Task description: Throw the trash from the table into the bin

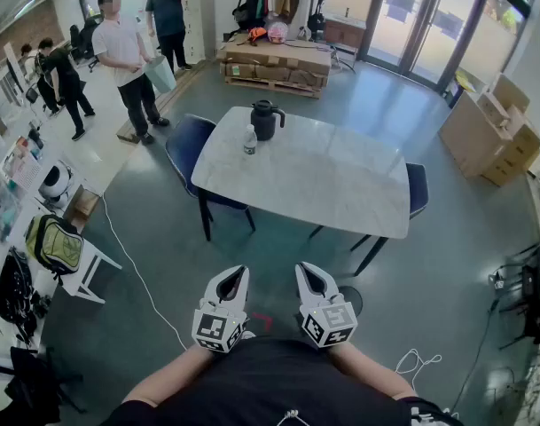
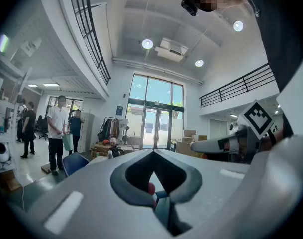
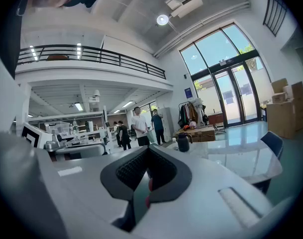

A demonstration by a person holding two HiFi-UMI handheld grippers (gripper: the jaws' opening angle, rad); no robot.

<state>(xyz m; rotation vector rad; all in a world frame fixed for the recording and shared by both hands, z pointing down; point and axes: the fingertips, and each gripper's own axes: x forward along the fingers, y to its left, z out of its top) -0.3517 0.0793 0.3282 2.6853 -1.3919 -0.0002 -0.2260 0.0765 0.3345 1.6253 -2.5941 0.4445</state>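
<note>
Closed hand-held grippers [image 1: 244, 271] [image 1: 300, 266] hang well short of table [image 1: 332, 180].

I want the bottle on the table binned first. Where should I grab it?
Probably grip the bottle round its body, below the cap, coming from the near left: it stands upright, and the jug crowds its far right side.

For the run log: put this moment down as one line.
phase: before pickup | left gripper: shut, empty | right gripper: shut, empty | table: bottle, black jug on it
</note>
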